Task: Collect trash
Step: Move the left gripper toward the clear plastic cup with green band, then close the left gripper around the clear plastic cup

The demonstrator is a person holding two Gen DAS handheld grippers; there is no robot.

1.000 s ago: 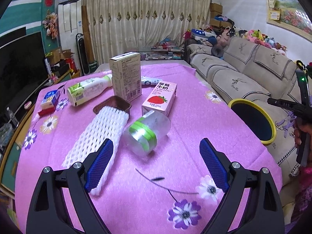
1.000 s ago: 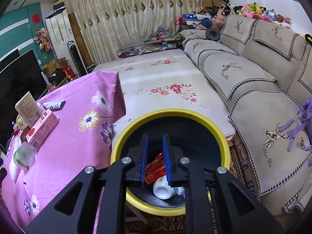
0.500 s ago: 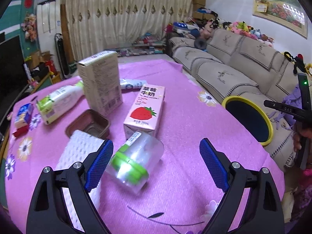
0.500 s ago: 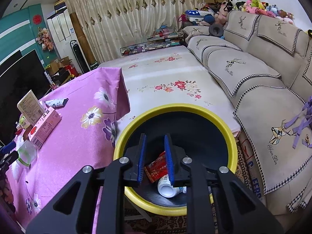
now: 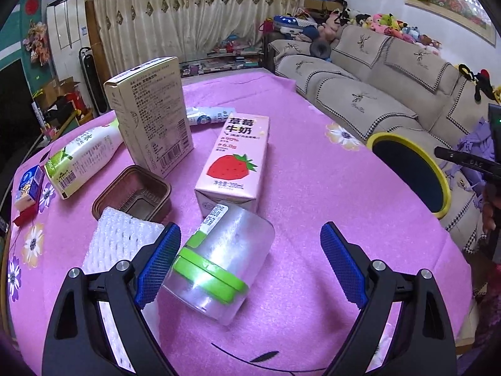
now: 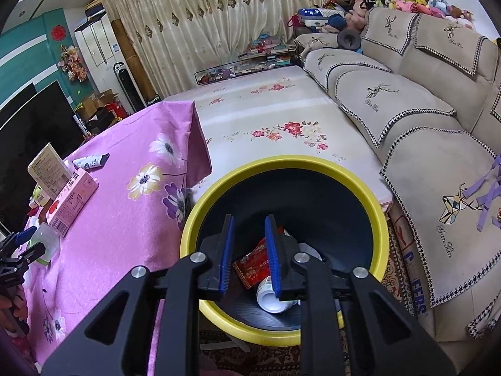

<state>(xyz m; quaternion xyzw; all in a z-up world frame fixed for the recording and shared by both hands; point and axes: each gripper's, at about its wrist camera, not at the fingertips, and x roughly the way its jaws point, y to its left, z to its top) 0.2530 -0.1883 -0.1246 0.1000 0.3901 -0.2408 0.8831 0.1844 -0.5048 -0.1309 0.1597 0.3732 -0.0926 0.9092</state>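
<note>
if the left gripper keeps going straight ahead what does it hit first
Most likely the clear plastic cup with green bands, lying on its side between the open fingers of the left gripper; the strawberry milk carton lies just behind it.

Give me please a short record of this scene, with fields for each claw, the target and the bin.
left claw: open, around the clear cup, not closed on it
clear cup: lying on its side on the pink cloth
right claw: nearly closed, empty, above the bin
bin: yellow rim, holds a red wrapper and a white cup
</note>
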